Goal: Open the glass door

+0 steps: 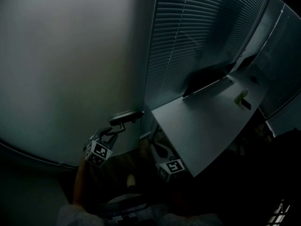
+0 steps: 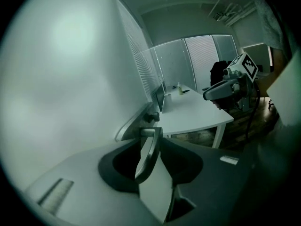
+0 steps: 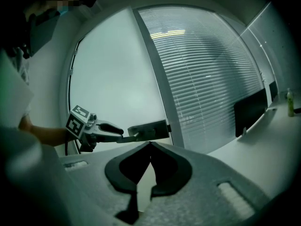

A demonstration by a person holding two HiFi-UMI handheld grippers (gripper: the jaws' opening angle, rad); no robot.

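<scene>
The frosted glass door (image 1: 70,69) fills the left of the head view, with its dark lever handle (image 1: 127,117) at the door's right edge. My left gripper (image 1: 121,125) reaches up to that handle. In the left gripper view the lever (image 2: 149,149) runs between the two jaws, and their tips sit tight on either side of it. The right gripper view shows the same fingers (image 3: 110,128) at the end of the handle (image 3: 148,130). My right gripper (image 1: 160,149) hangs lower, right of the door. Its jaws meet at the tips (image 3: 150,143) with nothing between them.
A glass wall with slatted blinds (image 1: 197,32) stands right of the door. A white desk (image 1: 202,126) juts out from it and carries a dark monitor (image 1: 207,79) and a small green bottle (image 1: 241,97). The room is dim.
</scene>
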